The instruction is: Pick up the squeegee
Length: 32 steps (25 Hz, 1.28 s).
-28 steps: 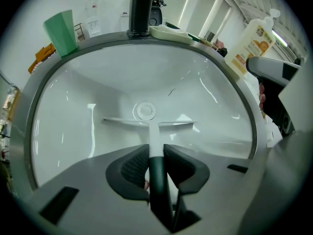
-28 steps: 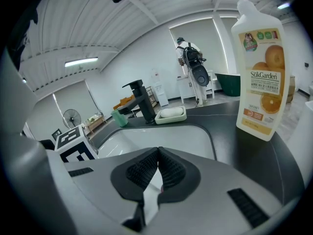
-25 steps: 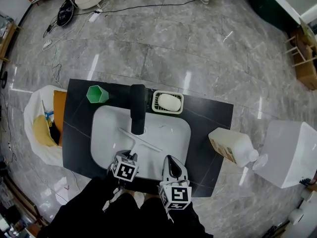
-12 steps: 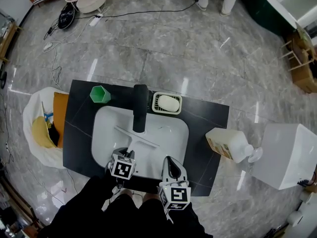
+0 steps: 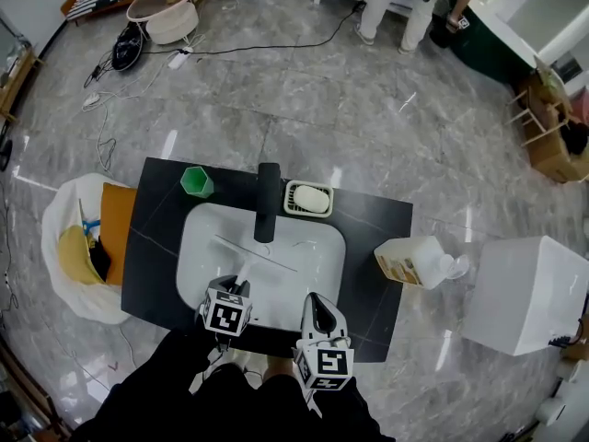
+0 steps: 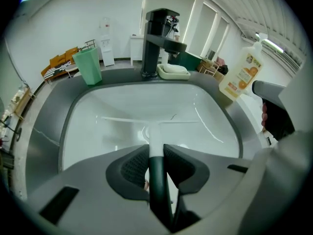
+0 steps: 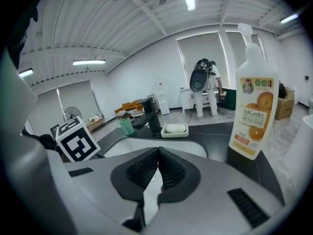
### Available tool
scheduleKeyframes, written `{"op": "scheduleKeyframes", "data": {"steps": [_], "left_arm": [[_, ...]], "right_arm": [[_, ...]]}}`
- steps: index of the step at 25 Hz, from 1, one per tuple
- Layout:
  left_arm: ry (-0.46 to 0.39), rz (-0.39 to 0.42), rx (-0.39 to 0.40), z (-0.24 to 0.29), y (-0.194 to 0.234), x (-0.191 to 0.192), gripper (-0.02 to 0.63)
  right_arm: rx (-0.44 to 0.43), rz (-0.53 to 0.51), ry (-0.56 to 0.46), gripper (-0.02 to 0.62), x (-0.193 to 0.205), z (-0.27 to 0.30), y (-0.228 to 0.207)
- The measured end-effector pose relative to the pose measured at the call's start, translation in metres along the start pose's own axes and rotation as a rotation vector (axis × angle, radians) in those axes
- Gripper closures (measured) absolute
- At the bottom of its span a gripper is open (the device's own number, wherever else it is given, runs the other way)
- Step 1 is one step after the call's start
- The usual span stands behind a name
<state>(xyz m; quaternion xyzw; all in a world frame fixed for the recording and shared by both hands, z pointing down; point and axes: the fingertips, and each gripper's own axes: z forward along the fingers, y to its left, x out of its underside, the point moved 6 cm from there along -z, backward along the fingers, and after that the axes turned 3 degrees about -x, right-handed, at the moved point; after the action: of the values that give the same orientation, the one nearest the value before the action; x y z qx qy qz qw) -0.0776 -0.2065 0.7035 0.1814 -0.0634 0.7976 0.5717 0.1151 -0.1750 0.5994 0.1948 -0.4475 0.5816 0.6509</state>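
The squeegee [image 5: 250, 258] has a thin white blade and a white neck that ends in a dark handle. It lies over the white sink basin [image 5: 313, 270], blade toward the black faucet [image 5: 267, 201]. My left gripper [image 5: 236, 289] is shut on the dark handle. In the left gripper view the ribbed pads [image 6: 133, 166] press on the handle from both sides, and the squeegee [image 6: 153, 130] runs forward into the basin. My right gripper [image 5: 317, 304] hovers at the sink's near right edge. In the right gripper view this gripper [image 7: 157, 154] is shut, its jaw tips touching with nothing between them.
On the dark countertop [image 5: 382, 224] stand a green cup [image 5: 196, 181], a soap dish [image 5: 308, 199] with a white bar, and an orange-label spray bottle [image 5: 414, 261]. A white bin bag [image 5: 78, 247] sits left of the counter and a white box [image 5: 525, 293] right. A person [image 5: 405, 3] stands far back.
Both grippers have risen, and the left one has brought the squeegee up with it. The sink and counter look smaller and have shifted in the head view.
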Motion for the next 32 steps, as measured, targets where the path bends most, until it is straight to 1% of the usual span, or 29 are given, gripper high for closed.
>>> {"op": "scheduleKeyframes", "data": {"steps": [13, 21, 27, 32], "left_arm": [[-0.195, 0.011, 0.006, -0.089, 0.001, 0.002, 0.500], [-0.374, 0.061, -0.001, -0.161, -0.006, -0.001, 0.500], [-0.443, 0.057, -0.003, -0.214, -0.011, 0.007, 0.500], [-0.534, 0.064, -0.007, -0.257, -0.011, 0.016, 0.500]], "right_arm": [[0.051, -0.077, -0.112, 0.578, -0.022, -0.066, 0.044], [0.093, -0.110, -0.204, 0.578, -0.038, -0.120, 0.071], [0.113, -0.137, -0.272, 0.578, -0.050, -0.155, 0.091], [0.111, -0.148, -0.315, 0.578, -0.054, -0.180, 0.113]]}}
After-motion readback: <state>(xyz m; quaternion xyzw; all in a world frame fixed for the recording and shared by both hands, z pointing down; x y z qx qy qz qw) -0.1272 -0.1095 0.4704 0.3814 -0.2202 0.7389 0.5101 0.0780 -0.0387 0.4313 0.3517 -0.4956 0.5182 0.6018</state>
